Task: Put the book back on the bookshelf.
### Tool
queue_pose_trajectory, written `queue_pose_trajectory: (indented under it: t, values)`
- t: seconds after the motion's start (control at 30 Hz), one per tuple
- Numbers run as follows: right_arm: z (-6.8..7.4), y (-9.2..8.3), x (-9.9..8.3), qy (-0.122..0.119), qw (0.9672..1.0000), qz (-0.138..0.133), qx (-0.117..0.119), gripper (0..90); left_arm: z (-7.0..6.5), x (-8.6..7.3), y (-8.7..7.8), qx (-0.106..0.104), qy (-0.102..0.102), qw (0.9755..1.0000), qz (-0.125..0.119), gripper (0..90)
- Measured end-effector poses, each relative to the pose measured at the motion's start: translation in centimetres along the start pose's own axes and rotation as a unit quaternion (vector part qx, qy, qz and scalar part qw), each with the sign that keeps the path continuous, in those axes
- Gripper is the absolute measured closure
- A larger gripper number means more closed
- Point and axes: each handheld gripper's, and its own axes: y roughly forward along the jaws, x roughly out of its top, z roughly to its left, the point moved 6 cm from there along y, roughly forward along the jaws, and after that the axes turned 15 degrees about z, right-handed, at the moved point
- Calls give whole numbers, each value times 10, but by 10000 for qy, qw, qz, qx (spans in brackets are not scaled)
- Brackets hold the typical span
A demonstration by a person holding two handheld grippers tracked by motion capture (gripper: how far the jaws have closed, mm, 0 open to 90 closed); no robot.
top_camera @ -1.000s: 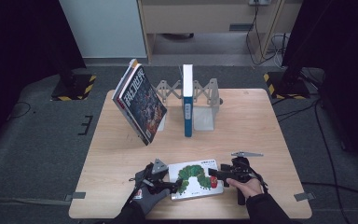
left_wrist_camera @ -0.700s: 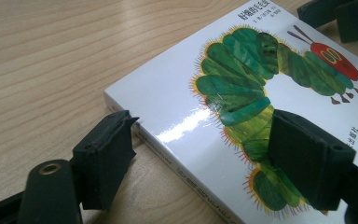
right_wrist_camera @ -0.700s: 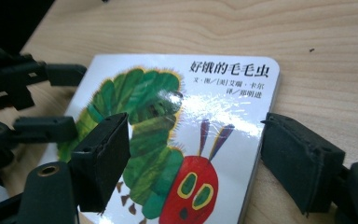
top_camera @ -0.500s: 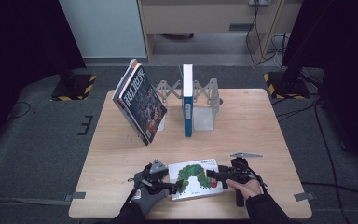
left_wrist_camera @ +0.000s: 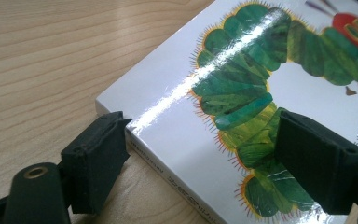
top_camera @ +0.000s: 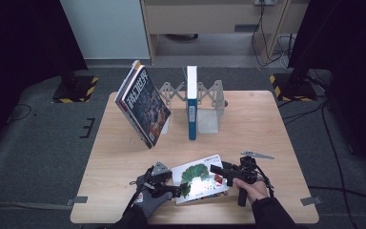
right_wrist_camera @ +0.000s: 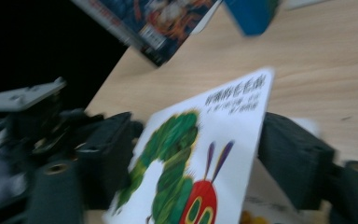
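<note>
Down near the table's (top_camera: 267, 124) front edge, a little right of its middle, we see the caterpillar picture book (top_camera: 201, 177), white cover up, its right side lifted off the wood while its left corner stays low. Our left gripper (top_camera: 175, 190) sits at that left corner: in the left gripper view its jaws have just been opening and now stand wide, one pad beside the spine edge and the other over the green body on the cover, neither pressing on the book (left_wrist_camera: 242, 116). Our right gripper (top_camera: 215, 170) meets the book's right side; in the right gripper view, which is blurred, the cover (right_wrist_camera: 200, 158) rises between the two jaws, which have just been closing, and we cannot tell whether the pads press on it. Farther back, toward the rear edge, a blue book (top_camera: 191, 107) stands upright in a grey folding rack (top_camera: 209, 98), and a dark-covered magazine (top_camera: 143, 107) leans near the rear left corner.
</note>
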Motion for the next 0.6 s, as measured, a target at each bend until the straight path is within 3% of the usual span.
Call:
queue_pose_trajectory:
  t: [0.03,0.17,0.3,0.47,0.6]
  values:
    - [3,3,-2,-7,9999,104,87,297,-1,0,0,5,38,10000,14,179]
    - [6,15,-10,-418,9974,517,-275,288,-3,0,1,61,120,9999,27,180]
    - [2,12,-10,-393,9967,606,-381,362,-3,0,1,94,157,9998,48,186]
    - [-2,14,-11,-593,9926,872,-611,446,-2,1,1,95,169,9998,64,190]
    - [-4,14,-12,-561,9914,1011,-614,515,-1,1,0,136,186,9997,79,201]
